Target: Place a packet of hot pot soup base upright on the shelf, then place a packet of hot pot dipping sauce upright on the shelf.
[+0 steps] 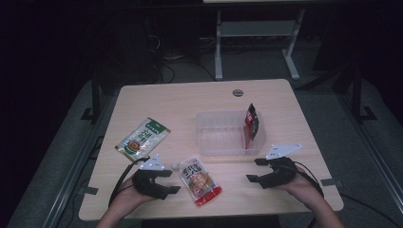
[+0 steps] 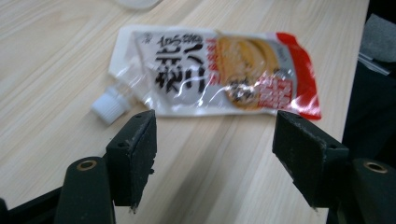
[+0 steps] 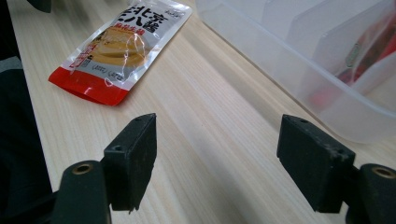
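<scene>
Spouted sauce pouch [image 2: 215, 70] flat just ahead of left hand-held gripper [image 2: 215, 140], jaws wide apart, holding nothing

Spouted pouch [image 1: 200, 180] between both tongs, before the tub [image 1: 223, 145]

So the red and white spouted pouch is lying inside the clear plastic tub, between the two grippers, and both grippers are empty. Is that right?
Not quite. The red and white spouted pouch lies flat on the wooden table, in front of the clear plastic tub, not inside it, as the high view shows. The rest holds: it sits between the left gripper and right gripper, and both are empty.
</scene>
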{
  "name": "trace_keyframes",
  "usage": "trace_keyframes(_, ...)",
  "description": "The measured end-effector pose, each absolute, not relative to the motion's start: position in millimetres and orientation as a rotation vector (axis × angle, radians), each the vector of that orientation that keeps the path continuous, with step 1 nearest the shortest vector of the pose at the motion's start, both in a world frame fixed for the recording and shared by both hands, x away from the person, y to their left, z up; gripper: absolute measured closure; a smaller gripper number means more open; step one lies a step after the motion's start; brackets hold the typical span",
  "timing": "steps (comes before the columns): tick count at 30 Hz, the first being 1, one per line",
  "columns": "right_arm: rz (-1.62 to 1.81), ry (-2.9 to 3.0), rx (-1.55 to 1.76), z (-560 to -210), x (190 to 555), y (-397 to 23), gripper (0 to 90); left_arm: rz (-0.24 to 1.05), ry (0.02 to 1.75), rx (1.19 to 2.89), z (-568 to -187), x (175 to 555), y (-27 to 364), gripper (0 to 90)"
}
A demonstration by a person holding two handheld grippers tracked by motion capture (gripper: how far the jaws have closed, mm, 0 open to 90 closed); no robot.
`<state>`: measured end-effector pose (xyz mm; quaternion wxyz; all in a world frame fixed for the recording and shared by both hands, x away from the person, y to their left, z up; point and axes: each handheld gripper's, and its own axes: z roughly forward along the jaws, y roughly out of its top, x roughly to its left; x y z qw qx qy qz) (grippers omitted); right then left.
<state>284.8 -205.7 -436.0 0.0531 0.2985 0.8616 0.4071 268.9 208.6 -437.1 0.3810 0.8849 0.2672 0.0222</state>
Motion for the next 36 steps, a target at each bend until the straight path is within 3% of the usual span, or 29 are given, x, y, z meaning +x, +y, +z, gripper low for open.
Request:
trace_keyframes(23, 1.244, 2.670, 0.884, -441, 285, -190, 27.5, 0.006, 0.503, 2.256, -433, 282, 116, 47.0)
trace_keyframes(29, 1.243, 2.674, 0.875, -442, 284, -190, 27.6, -0.010, 0.488, 2.284, -440, 284, 94, 62.0)
trace_keyframes(34, 1.235, 2.675, 0.870, -442, 285, -191, 28.1, -0.037, 0.508, 2.313, -448, 285, 85, 89.6)
trace_keyframes(36, 1.234, 2.676, 0.867, -442, 285, -191, 28.3, -0.045, 0.498, 2.338, -450, 284, 84, 89.7)
